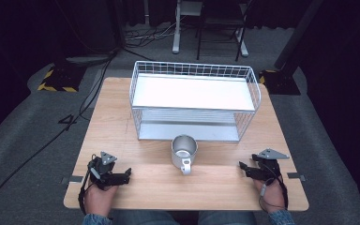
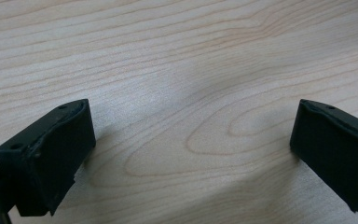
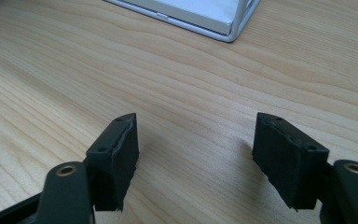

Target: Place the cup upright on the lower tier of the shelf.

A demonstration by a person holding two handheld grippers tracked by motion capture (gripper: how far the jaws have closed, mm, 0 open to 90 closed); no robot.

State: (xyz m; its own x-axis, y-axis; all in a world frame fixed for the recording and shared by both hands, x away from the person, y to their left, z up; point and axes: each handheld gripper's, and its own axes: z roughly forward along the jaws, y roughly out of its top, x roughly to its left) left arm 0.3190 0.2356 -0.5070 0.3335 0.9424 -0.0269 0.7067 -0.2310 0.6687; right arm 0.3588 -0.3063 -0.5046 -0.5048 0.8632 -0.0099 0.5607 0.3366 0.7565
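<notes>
i see a dark room and a pale wooden table [image 1: 122, 122] at mid-frame in the high view. a white wire rack [image 1: 194, 101] stands on its upper centre, and a metal mug [image 1: 184, 152] sits just below it, handle toward the bottom edge. my left gripper [image 1: 127, 172] rests lower left, jaws spread wide over bare wood. my right gripper [image 1: 242, 165] rests lower right, jaws also apart, nothing between them.
</notes>
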